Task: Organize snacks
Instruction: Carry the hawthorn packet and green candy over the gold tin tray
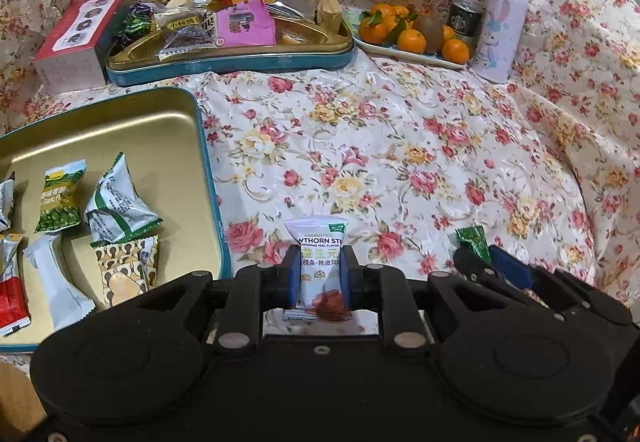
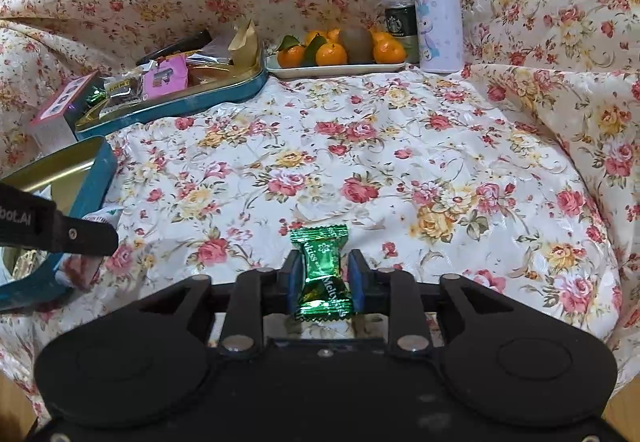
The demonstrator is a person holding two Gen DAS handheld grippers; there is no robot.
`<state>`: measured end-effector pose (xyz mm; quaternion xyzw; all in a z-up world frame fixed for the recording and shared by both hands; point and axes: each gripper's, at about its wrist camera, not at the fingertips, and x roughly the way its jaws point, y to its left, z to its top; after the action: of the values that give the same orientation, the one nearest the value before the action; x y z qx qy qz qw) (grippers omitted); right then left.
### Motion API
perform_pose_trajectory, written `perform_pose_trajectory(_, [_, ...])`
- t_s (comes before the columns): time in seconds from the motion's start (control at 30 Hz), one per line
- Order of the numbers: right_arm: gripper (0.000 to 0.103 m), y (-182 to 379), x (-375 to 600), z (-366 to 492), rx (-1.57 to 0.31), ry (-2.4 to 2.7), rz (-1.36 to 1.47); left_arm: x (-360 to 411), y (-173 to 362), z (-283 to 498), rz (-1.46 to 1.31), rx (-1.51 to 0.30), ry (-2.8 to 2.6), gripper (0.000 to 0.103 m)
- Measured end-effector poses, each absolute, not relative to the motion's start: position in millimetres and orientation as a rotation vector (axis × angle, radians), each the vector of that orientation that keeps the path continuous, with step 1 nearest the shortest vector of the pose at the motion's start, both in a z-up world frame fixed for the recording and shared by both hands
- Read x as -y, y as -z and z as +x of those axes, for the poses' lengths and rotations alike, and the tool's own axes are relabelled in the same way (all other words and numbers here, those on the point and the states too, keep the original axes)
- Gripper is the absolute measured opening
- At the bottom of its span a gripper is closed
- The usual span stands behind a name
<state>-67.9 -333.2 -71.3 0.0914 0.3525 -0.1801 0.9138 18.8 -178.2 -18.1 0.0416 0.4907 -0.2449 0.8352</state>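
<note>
Floral tablecloth [image 2: 360, 162] under two snack-laden tins [image 1: 176, 122]

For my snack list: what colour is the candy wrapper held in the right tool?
Shiny green with white lettering; the candy wrapper shows best in the right wrist view.

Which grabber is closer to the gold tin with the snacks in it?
Left. The left gripper, holding the hawthorn packet, is right beside the gold tin. The right gripper, holding a green candy, is farther right.
</note>
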Motion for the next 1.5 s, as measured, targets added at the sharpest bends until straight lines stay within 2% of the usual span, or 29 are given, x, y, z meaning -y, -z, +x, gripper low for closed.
perform_pose_trajectory(0.2, [0.036, 73, 327, -61, -0.734, 0.368, 0.130, 175, 15, 13, 0.097, -1.030, 0.533, 0.026])
perform_pose_trajectory(0.23, [0.034, 74, 326, -59, -0.735, 0.369, 0.120, 173, 14, 12, 0.096, -1.028, 0.533, 0.026])
perform_pose_trajectory(0.27, [0.025, 73, 325, -58, -0.736, 0.369, 0.111, 171, 13, 12, 0.094, -1.026, 0.532, 0.026])
perform_pose_trajectory(0.3, [0.022, 73, 324, -57, -0.739, 0.361, 0.113, 169, 11, 12, 0.091, -1.021, 0.530, 0.026])
perform_pose_trajectory(0.37, [0.021, 71, 325, -56, -0.741, 0.349, 0.129, 162, 7, 12, 0.086, -1.009, 0.521, 0.026])
perform_pose_trajectory(0.87, [0.021, 19, 282, -39, -0.663, 0.174, 0.259, 59, -26, 36, 0.028, -0.896, 0.300, 0.026])
perform_pose_trajectory(1.17, [0.021, -6, 222, -24, -0.625, 0.066, 0.195, 10, -13, 50, 0.005, -0.915, 0.169, 0.026])
perform_pose_trajectory(1.5, [0.021, -12, 166, -10, -0.629, -0.024, 0.127, -9, -1, 54, 0.000, -0.946, 0.140, 0.026])
